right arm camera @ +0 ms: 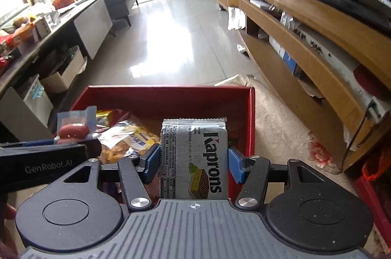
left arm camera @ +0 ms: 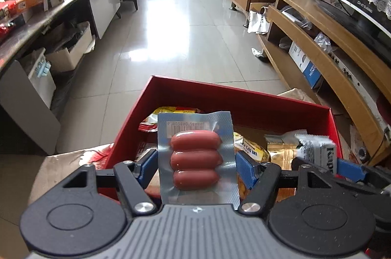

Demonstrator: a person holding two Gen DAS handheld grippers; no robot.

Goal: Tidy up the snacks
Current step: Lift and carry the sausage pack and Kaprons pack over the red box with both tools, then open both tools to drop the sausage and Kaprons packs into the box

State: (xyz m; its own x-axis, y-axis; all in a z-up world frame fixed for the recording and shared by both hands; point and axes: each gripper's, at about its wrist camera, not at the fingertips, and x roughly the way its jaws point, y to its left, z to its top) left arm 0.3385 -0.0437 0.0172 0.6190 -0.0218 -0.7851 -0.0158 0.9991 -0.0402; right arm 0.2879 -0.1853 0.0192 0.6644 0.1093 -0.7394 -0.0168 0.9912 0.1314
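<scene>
**Two snack packs held above the red box [left arm camera: 244,102].**
The left hand-held gripper [left arm camera: 195,165] pinches the sausage pack [left arm camera: 195,156]; the right hand-held gripper [right arm camera: 194,161] pinches the wafer pack [right arm camera: 194,159]. Each long axis runs along the fingers, far end pointing away over the box. Risk: the slick film may slip from the edge-on pinch, or a release too near the wall may drop a pack outside.

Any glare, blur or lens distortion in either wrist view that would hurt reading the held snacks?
Left wrist view: the window blows out top left, glare streaks the floor tiles, the shelf unit bows from fisheye, but the sausage pack is sharp. Right wrist view: same washed-out window and floor glare; the wafer pack lettering reads clearly.
</scene>
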